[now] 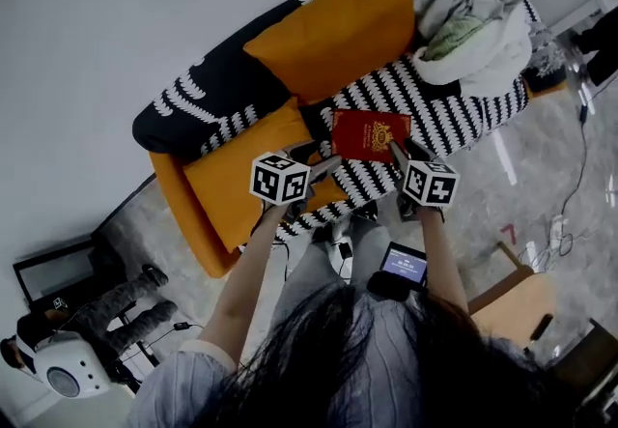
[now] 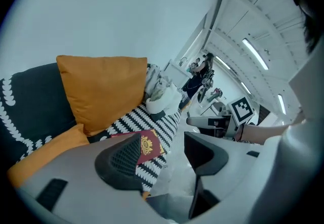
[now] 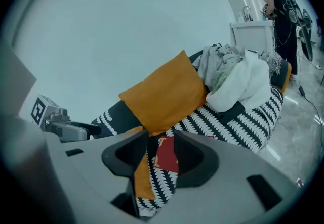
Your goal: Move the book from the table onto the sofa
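Observation:
The red book [image 1: 371,134] with a gold emblem lies flat on the sofa's black-and-white striped seat [image 1: 454,112]. My left gripper [image 1: 323,165] hovers just left of the book, over the seat's front edge. My right gripper [image 1: 398,156] hangs by the book's near right corner. In the left gripper view the jaws [image 2: 162,142] stand apart with nothing between them, and the book [image 2: 151,145] shows beyond the left jaw. In the right gripper view the jaws [image 3: 161,139] are also open and empty, with the book [image 3: 166,154] visible through the gap, farther off.
A big orange cushion [image 1: 333,30] leans on the sofa back and another [image 1: 237,170] lies at the left end. A heap of clothes [image 1: 473,11] fills the right end. A wooden table [image 1: 512,305] and cables [image 1: 570,214] are at the right, on the floor.

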A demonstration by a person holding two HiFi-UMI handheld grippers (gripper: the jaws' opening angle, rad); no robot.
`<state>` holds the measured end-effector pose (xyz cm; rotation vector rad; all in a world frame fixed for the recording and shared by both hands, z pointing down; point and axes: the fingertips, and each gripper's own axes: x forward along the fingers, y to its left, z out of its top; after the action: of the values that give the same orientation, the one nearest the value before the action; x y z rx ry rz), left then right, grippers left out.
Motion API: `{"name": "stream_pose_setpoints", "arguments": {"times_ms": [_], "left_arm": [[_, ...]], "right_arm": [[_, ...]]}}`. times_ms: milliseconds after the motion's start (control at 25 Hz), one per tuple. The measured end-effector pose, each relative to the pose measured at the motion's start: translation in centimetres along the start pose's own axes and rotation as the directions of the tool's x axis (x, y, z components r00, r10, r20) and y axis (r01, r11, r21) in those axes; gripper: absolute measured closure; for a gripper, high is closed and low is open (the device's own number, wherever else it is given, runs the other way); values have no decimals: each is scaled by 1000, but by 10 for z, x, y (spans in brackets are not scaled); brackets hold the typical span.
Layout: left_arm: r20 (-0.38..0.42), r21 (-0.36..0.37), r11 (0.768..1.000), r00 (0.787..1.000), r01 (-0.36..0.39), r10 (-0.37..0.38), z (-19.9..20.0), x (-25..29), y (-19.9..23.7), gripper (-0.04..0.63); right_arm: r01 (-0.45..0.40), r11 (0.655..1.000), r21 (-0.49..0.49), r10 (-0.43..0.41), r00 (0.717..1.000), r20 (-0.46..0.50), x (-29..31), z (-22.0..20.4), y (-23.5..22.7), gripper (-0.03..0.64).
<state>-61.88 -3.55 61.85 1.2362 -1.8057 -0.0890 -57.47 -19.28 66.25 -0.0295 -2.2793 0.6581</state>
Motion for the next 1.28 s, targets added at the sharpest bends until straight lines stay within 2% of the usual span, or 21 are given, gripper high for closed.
{"name": "stream_pose_setpoints", "arguments": {"times_ms": [280, 480, 600, 800, 960, 1120, 1280], "left_arm": [[122, 2, 995, 987, 104, -104, -15, -74, -46, 318], [202, 16, 984, 964, 176, -176, -25, -126, -74, 318], [228, 62, 976, 949, 211, -219, -33, -155, -93, 318], [213, 172, 959, 942, 225, -260, -56, -193, -113, 319], [185, 200, 938, 929, 283, -320, -80, -209, -125, 322], [157, 221, 921, 921, 320, -357, -104, -219, -140, 325], [126, 258, 903, 915, 343, -383, -110, -223, -156, 340]], "right_arm": [[5, 998, -68, 3, 994, 111, -78, -14, 77, 443], [15, 997, -74, -1, 983, 184, -128, -31, 127, 443], [14, 997, -76, 4, 972, 235, -154, -41, 157, 443], [41, 996, -81, -14, 950, 311, -189, -59, 197, 446], [84, 995, -44, -64, 938, 341, -210, -90, 213, 448], [102, 994, -37, -85, 941, 327, -226, -121, 222, 449], [122, 992, -25, -106, 935, 339, -242, -128, 227, 454]]}}
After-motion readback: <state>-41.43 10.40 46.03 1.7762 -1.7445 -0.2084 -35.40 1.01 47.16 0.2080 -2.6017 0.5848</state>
